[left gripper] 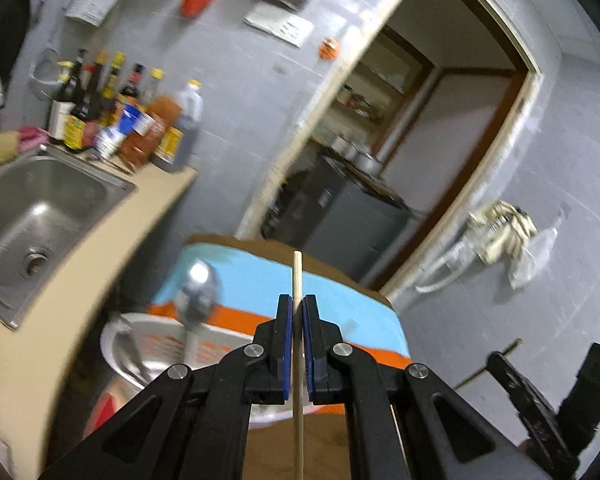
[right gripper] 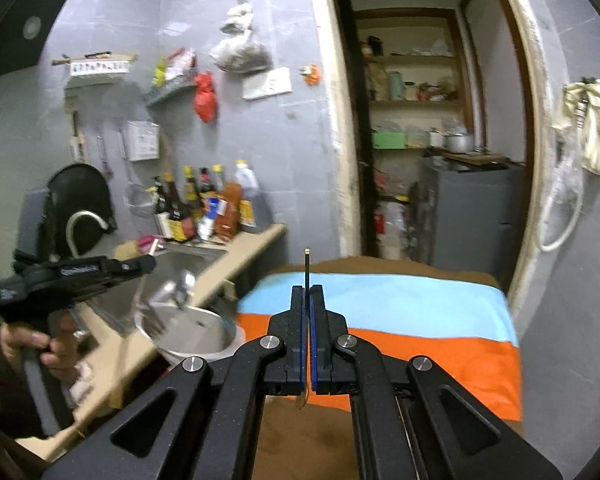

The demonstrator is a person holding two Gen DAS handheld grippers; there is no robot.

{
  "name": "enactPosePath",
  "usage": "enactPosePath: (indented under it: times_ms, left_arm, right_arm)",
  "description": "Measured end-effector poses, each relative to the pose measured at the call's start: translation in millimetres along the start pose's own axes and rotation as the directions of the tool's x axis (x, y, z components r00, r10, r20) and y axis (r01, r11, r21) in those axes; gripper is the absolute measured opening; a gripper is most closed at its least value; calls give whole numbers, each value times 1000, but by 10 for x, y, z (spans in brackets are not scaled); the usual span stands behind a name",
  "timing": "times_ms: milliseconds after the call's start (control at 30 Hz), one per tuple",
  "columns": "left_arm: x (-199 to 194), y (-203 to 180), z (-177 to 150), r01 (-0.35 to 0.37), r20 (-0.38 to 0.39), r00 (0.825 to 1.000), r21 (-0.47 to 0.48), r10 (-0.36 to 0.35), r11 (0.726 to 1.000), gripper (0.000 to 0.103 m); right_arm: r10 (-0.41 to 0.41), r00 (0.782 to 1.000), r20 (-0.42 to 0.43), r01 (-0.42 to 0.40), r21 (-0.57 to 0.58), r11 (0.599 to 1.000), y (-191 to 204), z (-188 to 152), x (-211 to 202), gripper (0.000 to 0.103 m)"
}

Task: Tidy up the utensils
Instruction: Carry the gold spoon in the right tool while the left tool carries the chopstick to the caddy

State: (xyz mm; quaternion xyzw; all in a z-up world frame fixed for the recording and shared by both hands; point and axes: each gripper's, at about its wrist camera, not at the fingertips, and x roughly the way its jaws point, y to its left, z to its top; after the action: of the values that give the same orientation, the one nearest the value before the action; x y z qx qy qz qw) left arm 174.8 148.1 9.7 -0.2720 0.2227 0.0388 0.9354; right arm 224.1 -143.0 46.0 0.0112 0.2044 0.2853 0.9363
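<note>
My left gripper (left gripper: 298,304) is shut on a pale wooden chopstick (left gripper: 297,276) that stands upright between the blue pads, above the blue and orange cloth (left gripper: 340,304). My right gripper (right gripper: 307,294) is shut on a thin dark utensil (right gripper: 307,266) with a gold tip, its small gold end showing below the pads. A steel bowl (right gripper: 188,330) holds a large spoon (left gripper: 198,292) and other blurred utensils, at the table's left end. The left gripper also shows in the right wrist view (right gripper: 150,262), held above the sink.
A steel sink (left gripper: 40,208) is set in the beige counter (left gripper: 32,344) at left, with several sauce bottles (left gripper: 112,116) behind it. An open doorway (right gripper: 420,140) leads to a pantry with a grey cabinet (right gripper: 472,216). A cloth hangs on the right wall (right gripper: 592,120).
</note>
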Motion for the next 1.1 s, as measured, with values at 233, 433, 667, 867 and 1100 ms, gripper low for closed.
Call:
enactPosePath:
  times_ms: [233,433,667,867,1100]
  left_arm:
    - [-89,281,297,-59,98,993,4,58,998,5]
    - [-38,400,471,-59,122,991,24,55,998,5]
    - [-28,519,539,-53,124,991,40,47,998,5]
    - [56,639,420,-33,71,997,14,32,999,5]
    - [87,706,292,-26,30,999,12,26,1000,5]
  right_arm:
    - [88,995,53,-86,-34,996,494,192,108,2]
    - [123,991,51,-120,-56,991,802,248,307,2]
    - [116,993,3,-115,-50,992,941,149,602,2]
    - [88,995,-39,-91,-56,994,988,10,833,2]
    - [82,990,-118,-87,-41,995,1013,-150,1080,2]
